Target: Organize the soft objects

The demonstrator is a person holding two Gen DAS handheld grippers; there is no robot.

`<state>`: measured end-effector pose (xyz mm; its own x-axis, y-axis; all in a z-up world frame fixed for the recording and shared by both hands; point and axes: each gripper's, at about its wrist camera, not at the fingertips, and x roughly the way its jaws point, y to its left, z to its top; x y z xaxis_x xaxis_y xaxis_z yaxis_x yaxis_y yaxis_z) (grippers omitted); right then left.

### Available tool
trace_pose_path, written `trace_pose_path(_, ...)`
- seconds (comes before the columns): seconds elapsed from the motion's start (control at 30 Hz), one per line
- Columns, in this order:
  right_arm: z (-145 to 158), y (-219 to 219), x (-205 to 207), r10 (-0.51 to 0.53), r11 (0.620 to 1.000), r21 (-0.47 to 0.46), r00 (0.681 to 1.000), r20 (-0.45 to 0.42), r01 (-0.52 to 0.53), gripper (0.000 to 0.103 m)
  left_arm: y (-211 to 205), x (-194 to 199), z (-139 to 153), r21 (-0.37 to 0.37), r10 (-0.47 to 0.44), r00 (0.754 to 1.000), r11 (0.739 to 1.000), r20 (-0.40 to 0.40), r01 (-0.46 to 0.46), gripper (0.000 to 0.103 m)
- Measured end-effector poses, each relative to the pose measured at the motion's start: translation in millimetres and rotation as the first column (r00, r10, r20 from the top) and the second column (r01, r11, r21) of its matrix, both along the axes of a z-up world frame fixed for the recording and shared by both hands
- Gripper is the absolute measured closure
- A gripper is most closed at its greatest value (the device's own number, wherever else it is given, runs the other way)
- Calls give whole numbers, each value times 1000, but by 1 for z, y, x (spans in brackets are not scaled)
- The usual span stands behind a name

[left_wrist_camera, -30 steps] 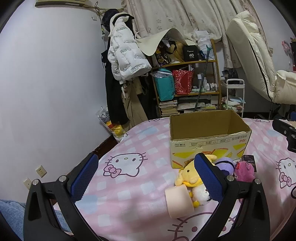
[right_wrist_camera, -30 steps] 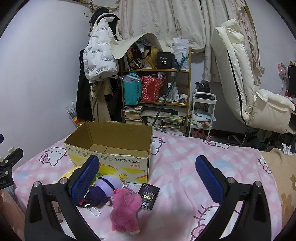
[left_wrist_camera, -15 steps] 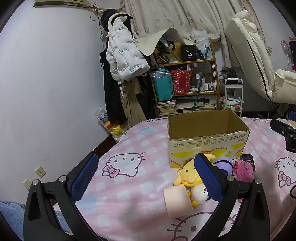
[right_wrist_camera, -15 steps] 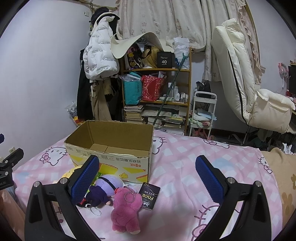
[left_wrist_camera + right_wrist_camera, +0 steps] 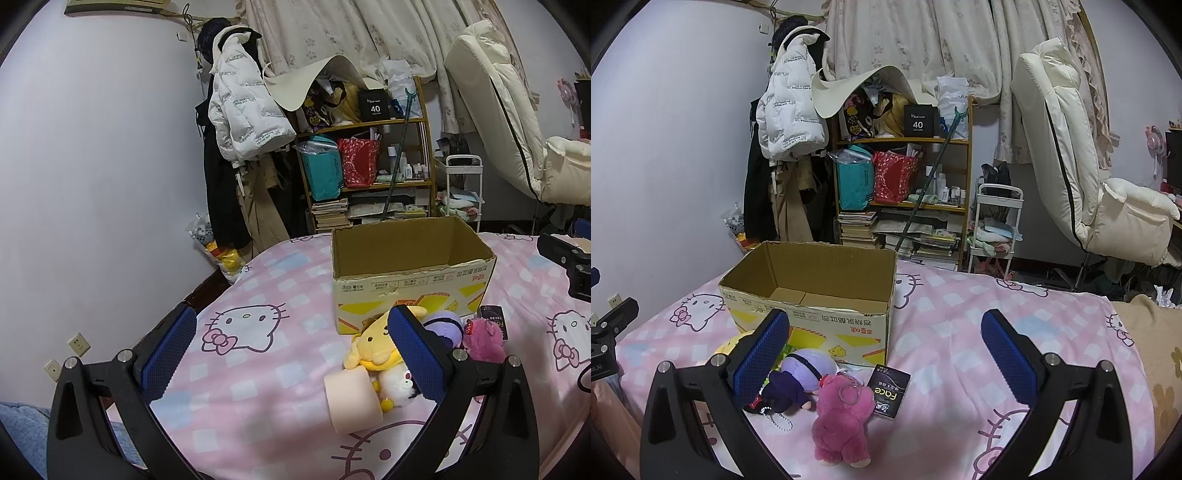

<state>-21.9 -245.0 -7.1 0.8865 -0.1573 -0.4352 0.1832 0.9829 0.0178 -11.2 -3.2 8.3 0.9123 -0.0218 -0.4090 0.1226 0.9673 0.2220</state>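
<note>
A pink cartoon-cat blanket (image 5: 945, 332) covers the bed, with cluttered shelves (image 5: 905, 192) behind. Both grippers, left (image 5: 291, 350) and right (image 5: 886, 354), hover with jaws spread wide and empty. At the left gripper's 3 o'clock lie a yellow plush (image 5: 373, 349) and a beige roll (image 5: 352, 400); at the right's 7 o'clock a pink bear (image 5: 842, 424) and purple doll (image 5: 798, 380), all just before the open box (image 5: 820, 295).
</note>
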Motion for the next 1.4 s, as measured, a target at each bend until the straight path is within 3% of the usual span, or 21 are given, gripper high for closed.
trace_pose_path(0.87,0,-1,0,-3,1000,-1,1000,-2,3,0,-4,3,-1,2,-6,1000,1000,-10,6,1)
trace_pose_path(1.27,-5,-2,14,44,999,23,996,-76,-42,0,-16,22,-17,27,-31,993,999,-113,34,1)
trace_pose_path(1.4,-11,3,21,54,998,14,993,-101,-53,0,-30,25,-23,74,-53,990,995,-133,63,1)
